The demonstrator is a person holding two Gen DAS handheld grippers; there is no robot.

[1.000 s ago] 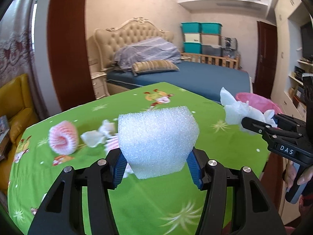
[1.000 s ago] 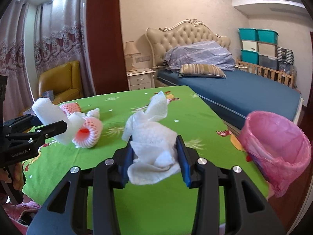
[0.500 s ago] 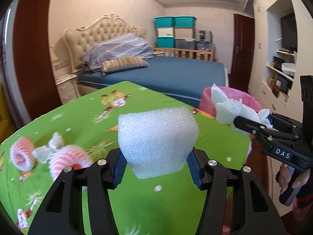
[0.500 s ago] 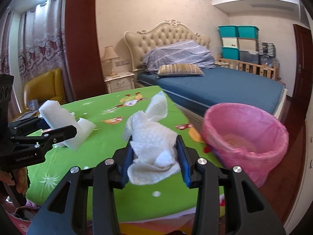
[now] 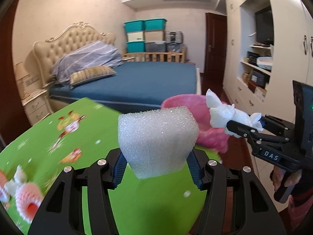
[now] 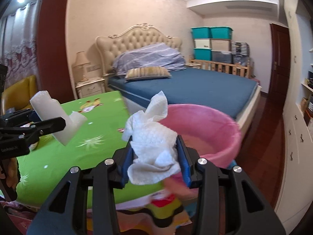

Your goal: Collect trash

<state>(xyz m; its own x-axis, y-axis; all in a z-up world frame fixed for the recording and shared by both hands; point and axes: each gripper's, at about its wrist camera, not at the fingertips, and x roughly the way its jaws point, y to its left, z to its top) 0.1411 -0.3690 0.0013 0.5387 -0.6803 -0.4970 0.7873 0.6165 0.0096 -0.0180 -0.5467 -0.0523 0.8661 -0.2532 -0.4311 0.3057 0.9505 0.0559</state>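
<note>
Foam comes first on the left: a white foam block (image 5: 157, 141) sits clamped between the blue pads of the left gripper (image 5: 156, 171), held by its lower, narrower end, raised above the green tablecloth (image 5: 49, 137). It looks very light and springy; the pads pinch its base without crushing it much, so a grip low and square across its flat sides seems safest, and on release it may bounce or drift rather than drop straight. Two pink foam fruit nets (image 5: 27, 201) lie on the cloth at the far left, blurred, with white scraps beside them, not yet collected; they too would be soft and easily squashed. Further right, the pink-lined bin (image 6: 203, 133) stands just off the table's edge, near the bed (image 6: 195, 84), its mouth open upward. At the right, the right gripper (image 6: 155, 161) is closed on a crumpled white paper towel (image 6: 154, 137), held around its bunched middle with a loose flap standing up. Limp and weightless, it may cling to the pads when released above the bin.
</note>
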